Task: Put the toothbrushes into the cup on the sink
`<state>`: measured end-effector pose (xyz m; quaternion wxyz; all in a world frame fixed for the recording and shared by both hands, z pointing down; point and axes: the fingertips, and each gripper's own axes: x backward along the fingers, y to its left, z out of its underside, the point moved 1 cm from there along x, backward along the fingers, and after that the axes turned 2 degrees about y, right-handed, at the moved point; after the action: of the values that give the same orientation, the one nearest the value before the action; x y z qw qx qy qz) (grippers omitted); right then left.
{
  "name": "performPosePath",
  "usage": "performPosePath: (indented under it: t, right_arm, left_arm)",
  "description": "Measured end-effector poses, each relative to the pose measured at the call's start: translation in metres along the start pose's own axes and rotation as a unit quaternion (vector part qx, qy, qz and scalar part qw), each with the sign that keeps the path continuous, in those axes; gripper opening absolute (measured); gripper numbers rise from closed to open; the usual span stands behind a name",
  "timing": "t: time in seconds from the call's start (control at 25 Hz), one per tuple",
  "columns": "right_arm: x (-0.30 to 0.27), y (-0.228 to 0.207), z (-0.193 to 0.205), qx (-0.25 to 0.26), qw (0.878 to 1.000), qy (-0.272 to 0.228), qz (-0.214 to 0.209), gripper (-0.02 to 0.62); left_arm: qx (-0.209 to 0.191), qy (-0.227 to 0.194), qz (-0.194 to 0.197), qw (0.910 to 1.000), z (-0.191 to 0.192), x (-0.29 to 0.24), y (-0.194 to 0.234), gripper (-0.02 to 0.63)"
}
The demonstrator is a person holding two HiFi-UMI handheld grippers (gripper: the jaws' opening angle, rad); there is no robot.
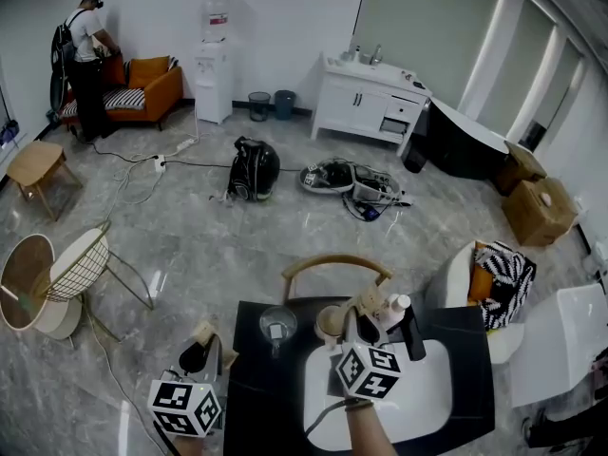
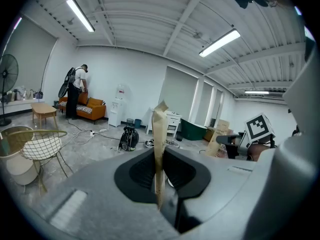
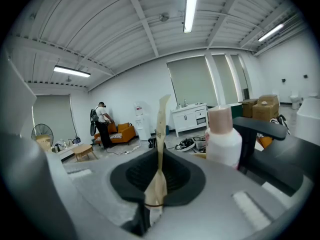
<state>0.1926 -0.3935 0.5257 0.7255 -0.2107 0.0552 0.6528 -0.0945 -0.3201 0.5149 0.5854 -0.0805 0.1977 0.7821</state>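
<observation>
Pinching a tan toothbrush (image 2: 160, 129) upright, the left gripper (image 2: 159, 179) has its jaws narrowed onto it; the right gripper (image 3: 159, 184) clamps a second toothbrush (image 3: 161, 129) likewise. The cup (image 1: 329, 323) stands at eleven o'clock of the sink (image 1: 427, 411), nine o'clock of the right gripper's tip

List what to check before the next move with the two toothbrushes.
1. Left gripper shut on left toothbrush: ok.
2. Right gripper shut on right toothbrush: ok.
3. Glass cup upright on the counter, mouth free: ok.
4. A toothbrush above a cup: not ok. The left one is off the counter's left edge. The right one is by the bottle, right of both cups.
5. Which cup to use, glass cup or beige cup: cannot tell.
6. Bottle clear of the right gripper's path: cannot tell, it stands close.
</observation>
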Motion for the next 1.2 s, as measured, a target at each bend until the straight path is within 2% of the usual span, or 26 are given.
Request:
performPosePath:
  t: [0.44,0.64,1.2]
  right_arm:
    - [-0.007,0.002,0.012,0.008,1.0,0.015,0.009,0.035]
    - [-0.006,-0.002,0.015,0.013,0.999,0.027,0.025,0.114]
    - [0.01,-0.012,0.026,0.005,0.998,0.044,0.051,0.13]
  left_arm:
    - [0.003,0.003,-0.006,1.0,0.004,0.002,0.007,0.038]
    - [0.004,0.004,-0.003,1.0,0.004,0.002,0.007,0.038]
    - [0.004,0.005,0.009,0.9999,0.006,0.009,0.003,0.038]
